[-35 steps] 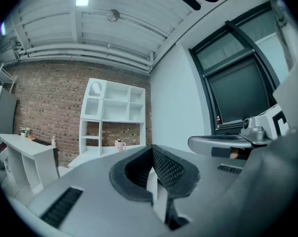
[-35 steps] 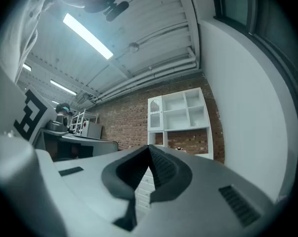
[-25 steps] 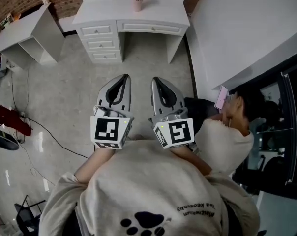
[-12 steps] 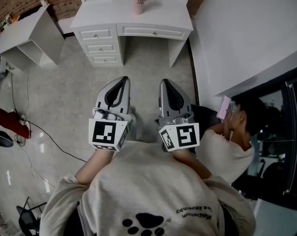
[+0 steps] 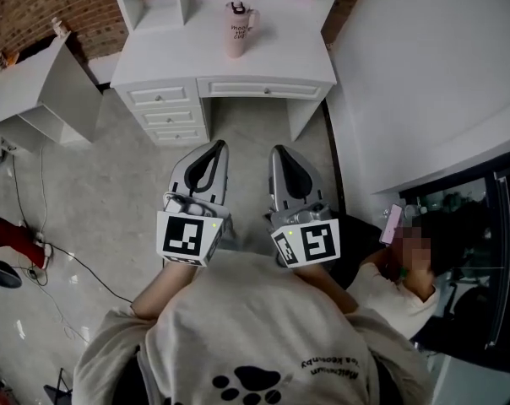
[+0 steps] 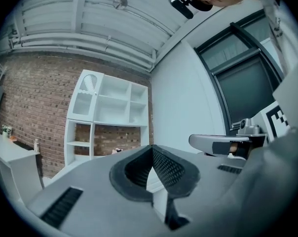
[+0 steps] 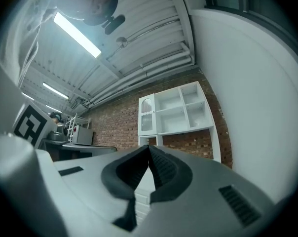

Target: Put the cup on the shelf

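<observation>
- Brick wall (image 5: pixel 27 11) is running behind the furniture, with the head view's top edge cutting it off.
- Grey floor (image 5: pixel 94 184) is stretching between the grippers and the desk.
- A white curved wall (image 5: pixel 424 74) is closing in the right side.
- A white desk (image 5: pixel 276 53) is standing against the brick, with its drawers (image 5: pixel 166 112) facing forward on the left.
- The shelf (image 6: pixel 109 107) is rising from the desk's back. The head view is catching only its lowest part, while both gripper views are showing its open compartments.
- A white side table (image 5: pixel 44 83) is standing left of the desk, partly cropped.
- A seated person (image 5: pixel 398 285) is sitting at the lower right beside the wall, holding a phone (image 5: pixel 393 224).
- The wearer's grey sweatshirt (image 5: pixel 255 336) is hiding both hands.
- The left gripper (image 5: pixel 215 146) is pointing toward the desk with its jaws pressed together and nothing between them.
- The right gripper (image 5: pixel 278 151) is riding just beside it, its jaws likewise pressed together and empty.
- The pink cup (image 5: pixel 237 30) is standing upright on the desk top, near the shelf's foot and well apart from both grippers. Its print is too small to read.
- Thin cables (image 5: pixel 61 251) are trailing across the floor at the left.
</observation>
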`<state>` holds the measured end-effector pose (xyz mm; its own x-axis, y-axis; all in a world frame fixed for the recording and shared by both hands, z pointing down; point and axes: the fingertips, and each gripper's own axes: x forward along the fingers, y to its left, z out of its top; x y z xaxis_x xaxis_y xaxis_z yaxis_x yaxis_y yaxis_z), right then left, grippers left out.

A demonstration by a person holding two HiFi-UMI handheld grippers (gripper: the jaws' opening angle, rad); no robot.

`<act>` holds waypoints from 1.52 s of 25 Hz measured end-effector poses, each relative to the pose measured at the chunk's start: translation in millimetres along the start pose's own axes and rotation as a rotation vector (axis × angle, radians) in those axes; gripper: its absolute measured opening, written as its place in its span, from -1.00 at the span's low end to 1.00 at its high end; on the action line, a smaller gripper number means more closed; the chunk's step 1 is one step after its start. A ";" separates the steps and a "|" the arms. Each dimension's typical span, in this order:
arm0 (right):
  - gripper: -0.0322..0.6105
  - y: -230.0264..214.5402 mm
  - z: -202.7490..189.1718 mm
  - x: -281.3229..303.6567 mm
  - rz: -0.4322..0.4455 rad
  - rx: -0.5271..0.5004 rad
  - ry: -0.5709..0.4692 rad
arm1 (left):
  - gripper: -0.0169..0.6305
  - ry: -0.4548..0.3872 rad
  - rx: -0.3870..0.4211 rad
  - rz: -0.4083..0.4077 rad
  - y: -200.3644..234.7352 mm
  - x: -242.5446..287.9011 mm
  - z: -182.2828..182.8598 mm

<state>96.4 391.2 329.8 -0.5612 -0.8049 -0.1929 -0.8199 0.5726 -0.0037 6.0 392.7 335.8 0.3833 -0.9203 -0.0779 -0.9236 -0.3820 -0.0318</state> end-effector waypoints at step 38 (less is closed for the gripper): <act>-0.87 -113.4 -77.9 234.3 0.027 0.017 0.081 | -0.92 0.056 -0.081 0.008 135.5 221.6 -53.8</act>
<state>49.0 125.5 361.5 -0.5913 -0.7986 -0.1127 -0.8025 0.5965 -0.0163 -34.2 132.4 367.8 0.3771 -0.9259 -0.0223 -0.9246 -0.3777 0.0496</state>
